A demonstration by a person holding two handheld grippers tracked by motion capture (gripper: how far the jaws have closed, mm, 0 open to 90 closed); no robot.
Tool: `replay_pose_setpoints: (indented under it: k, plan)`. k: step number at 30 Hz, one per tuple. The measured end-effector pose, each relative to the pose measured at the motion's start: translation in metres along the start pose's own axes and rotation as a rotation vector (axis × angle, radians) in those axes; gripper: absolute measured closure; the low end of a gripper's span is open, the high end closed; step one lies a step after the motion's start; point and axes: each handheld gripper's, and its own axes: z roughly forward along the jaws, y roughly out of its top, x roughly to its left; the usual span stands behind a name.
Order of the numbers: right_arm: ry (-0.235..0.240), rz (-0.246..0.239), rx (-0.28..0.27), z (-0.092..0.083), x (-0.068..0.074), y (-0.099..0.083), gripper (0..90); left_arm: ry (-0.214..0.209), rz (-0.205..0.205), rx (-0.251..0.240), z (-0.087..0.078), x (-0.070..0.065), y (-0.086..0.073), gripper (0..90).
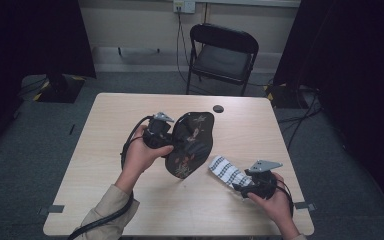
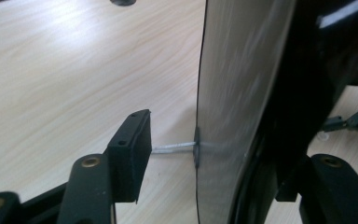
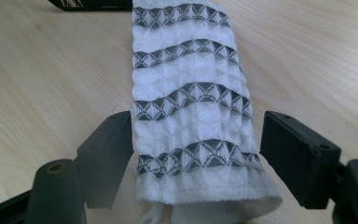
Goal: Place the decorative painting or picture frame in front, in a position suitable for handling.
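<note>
Black floral insole tilted up on edge at mid-table, left of the striped white sock lying flat. Left gripper at the insole's left side, jaws spread, insole between them with a gap at the visible pad. Right gripper straddling the sock's cuff, jaws apart, not pressing. Judged early: sock not yet gripped, insole not yet inserted.

Your left gripper is raised over the table, jaws apart; your right gripper rests low, jaws spread.
</note>
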Motion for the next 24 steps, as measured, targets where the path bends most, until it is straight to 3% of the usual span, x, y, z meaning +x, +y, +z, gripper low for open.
replay_pose_setpoints:
  k: [6,14,18,24]
  plan:
    - [-0.001,-0.005,0.003,0.001,0.001,0.000,25.2,0.003,-0.021,-0.011,0.000,0.002,-0.019,38.9]
    - [-0.002,-0.009,0.004,0.001,0.001,0.000,25.2,-0.001,-0.014,0.004,0.002,0.005,-0.040,38.9]
    - [-0.004,0.000,0.000,-0.001,0.000,-0.001,25.2,-0.013,-0.027,-0.012,0.003,0.007,-0.052,38.7]
    - [-0.010,0.004,0.000,-0.002,0.000,-0.003,25.1,-0.019,-0.013,-0.028,0.005,0.005,-0.061,39.4]
